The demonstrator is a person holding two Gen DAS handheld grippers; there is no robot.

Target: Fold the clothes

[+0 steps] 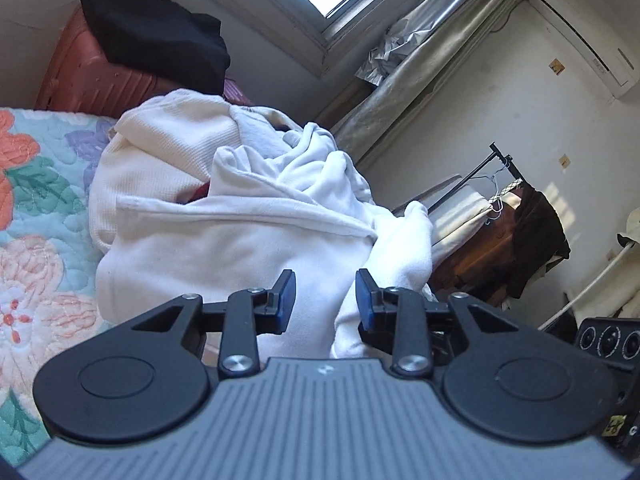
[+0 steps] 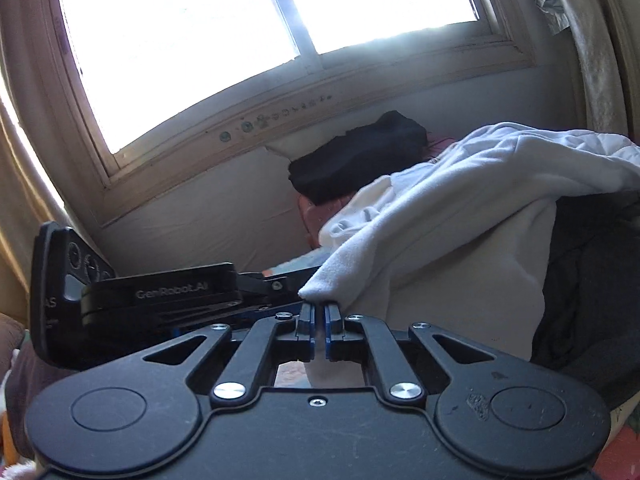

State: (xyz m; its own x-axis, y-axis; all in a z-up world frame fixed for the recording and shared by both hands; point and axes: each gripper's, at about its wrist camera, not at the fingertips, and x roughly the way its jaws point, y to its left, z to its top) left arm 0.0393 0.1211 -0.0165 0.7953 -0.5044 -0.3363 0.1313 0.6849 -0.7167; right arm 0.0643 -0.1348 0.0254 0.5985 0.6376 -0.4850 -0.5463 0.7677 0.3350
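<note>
We note strong daylight from the window, blown out to pure white in the right wrist view. The wall beneath it sits in dim shadow. A sun patch falls on the far wall. Fisheye bends the frame edges; both views look slightly soft.

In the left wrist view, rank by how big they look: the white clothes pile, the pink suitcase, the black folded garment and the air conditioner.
1. White clothes pile, largest, though nearest the camera.
2. Pink suitcase and black folded garment: alike, suitcase partly hidden.
3. Air conditioner, smallest, but farthest away.
</note>
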